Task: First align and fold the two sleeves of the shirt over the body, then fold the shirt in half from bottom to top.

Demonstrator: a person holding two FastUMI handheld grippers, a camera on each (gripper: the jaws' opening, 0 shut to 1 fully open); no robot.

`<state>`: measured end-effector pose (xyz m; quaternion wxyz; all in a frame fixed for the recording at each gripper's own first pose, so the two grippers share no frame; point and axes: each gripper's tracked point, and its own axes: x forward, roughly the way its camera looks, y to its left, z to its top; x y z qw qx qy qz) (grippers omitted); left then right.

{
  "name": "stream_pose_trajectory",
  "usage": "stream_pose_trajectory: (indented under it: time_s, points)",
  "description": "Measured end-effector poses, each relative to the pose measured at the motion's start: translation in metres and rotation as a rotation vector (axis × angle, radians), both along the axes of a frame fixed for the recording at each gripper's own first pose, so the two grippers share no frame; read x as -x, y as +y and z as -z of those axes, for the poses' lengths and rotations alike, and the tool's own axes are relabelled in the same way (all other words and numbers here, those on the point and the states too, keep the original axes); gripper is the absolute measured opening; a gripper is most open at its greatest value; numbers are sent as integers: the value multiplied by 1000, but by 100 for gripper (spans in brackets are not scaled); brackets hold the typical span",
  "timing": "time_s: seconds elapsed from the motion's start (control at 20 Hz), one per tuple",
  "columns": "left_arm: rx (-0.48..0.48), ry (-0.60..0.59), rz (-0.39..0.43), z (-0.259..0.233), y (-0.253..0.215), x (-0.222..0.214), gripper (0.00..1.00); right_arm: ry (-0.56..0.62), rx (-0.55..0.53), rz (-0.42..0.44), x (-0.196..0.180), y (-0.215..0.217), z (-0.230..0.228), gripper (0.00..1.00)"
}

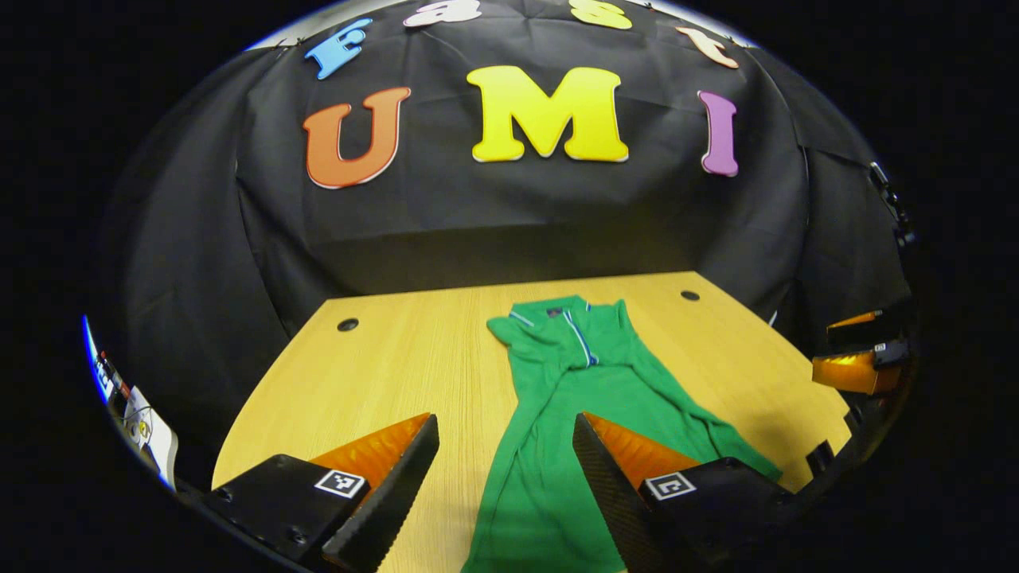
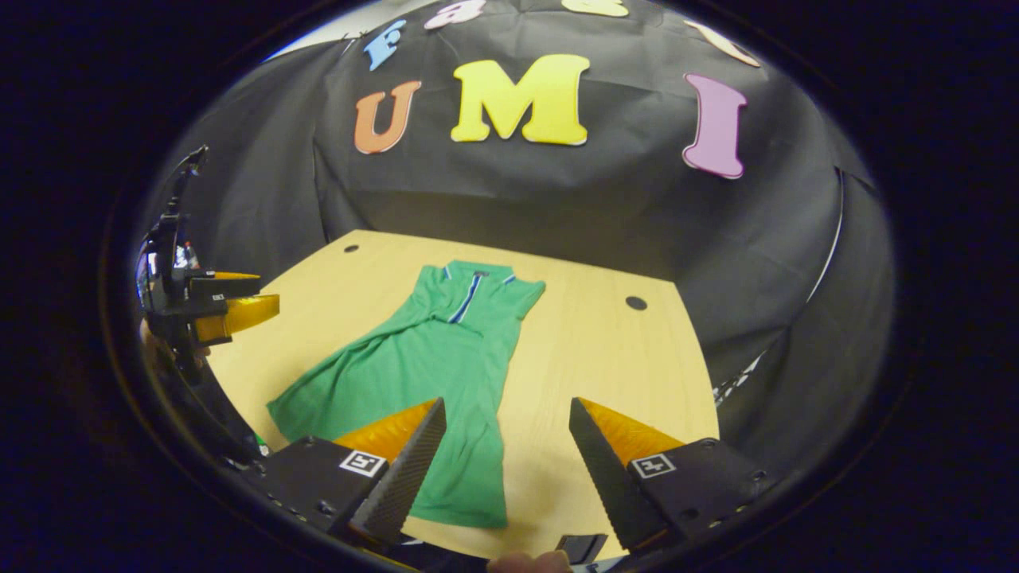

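Observation:
A green polo shirt lies flat on the wooden table, collar toward the far wall, hem toward me; both sleeves look folded in over the body. My left gripper hovers open above the shirt's lower part, touching nothing. In the right gripper view the same shirt stretches from the far collar to the near hem, and my right gripper hangs open over its lower right edge, holding nothing. The other gripper appears far off at the right edge of the left gripper view and at the left edge of the right gripper view.
The table has round cable holes near its far corners. Black cloth walls close the booth behind and beside the table. Bare wood lies left of the shirt and right of it.

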<state>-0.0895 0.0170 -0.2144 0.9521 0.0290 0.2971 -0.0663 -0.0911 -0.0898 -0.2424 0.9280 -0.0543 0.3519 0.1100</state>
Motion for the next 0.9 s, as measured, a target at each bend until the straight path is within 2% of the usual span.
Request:
stream_pose_trajectory:
  time_s: [0.4, 0.65, 0.9]
  points:
    - [25, 239, 58, 85, 19, 67, 100, 217, 21, -49, 46, -1, 74, 96]
    - [36, 393, 47, 132, 28, 101, 100, 392, 31, -40, 73, -5, 120, 97]
    - [25, 477, 48, 144, 32, 116, 100, 486, 57, -34, 92, -9, 148, 94]
